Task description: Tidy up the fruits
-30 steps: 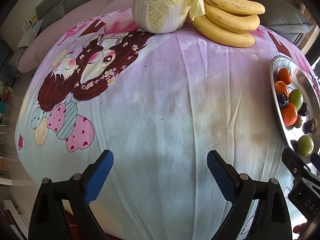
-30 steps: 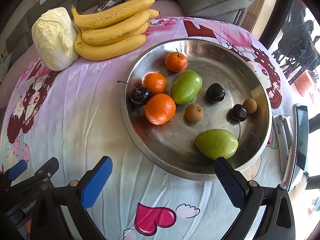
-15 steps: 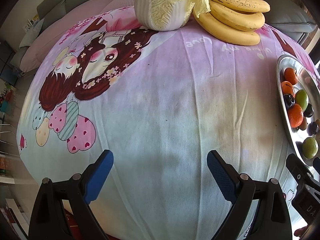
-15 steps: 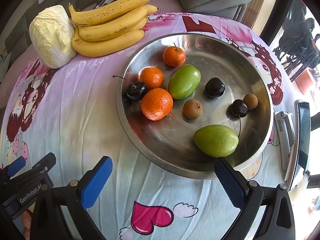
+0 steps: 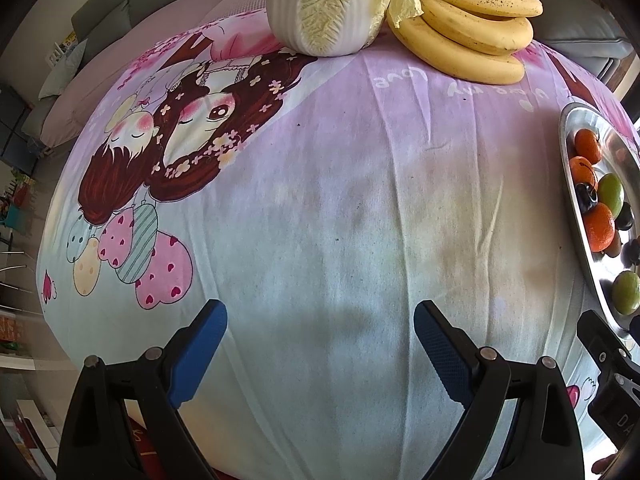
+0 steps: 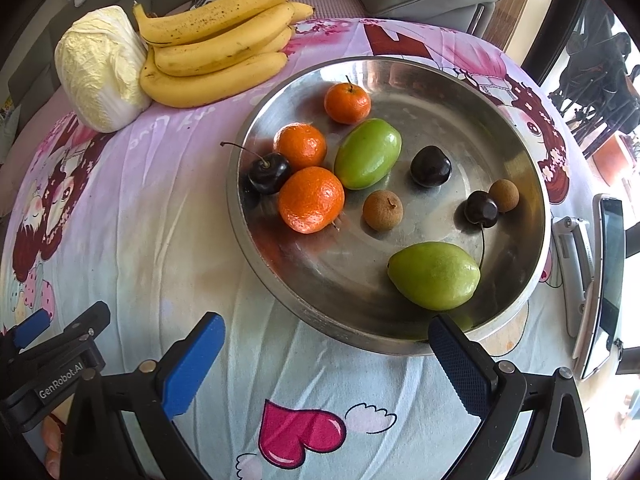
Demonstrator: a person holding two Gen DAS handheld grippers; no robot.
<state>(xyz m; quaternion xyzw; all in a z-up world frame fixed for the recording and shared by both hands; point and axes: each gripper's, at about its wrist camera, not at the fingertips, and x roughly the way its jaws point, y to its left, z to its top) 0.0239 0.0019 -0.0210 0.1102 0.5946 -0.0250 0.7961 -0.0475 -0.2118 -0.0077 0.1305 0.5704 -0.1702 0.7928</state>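
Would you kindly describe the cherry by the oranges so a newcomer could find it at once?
Start at the round steel tray on the cartoon tablecloth. At its left rim, touching two oranges, sits a dark cherry. It alone has a long stem arching out over the rim; the other two cherries lie further right.

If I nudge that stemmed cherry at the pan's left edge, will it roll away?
Probably only a little. The cherry is round and glossy, so it may roll or slip, but it rests against two tangerines and the metal pan wall, which should stop it. Its thin stem likely bends.
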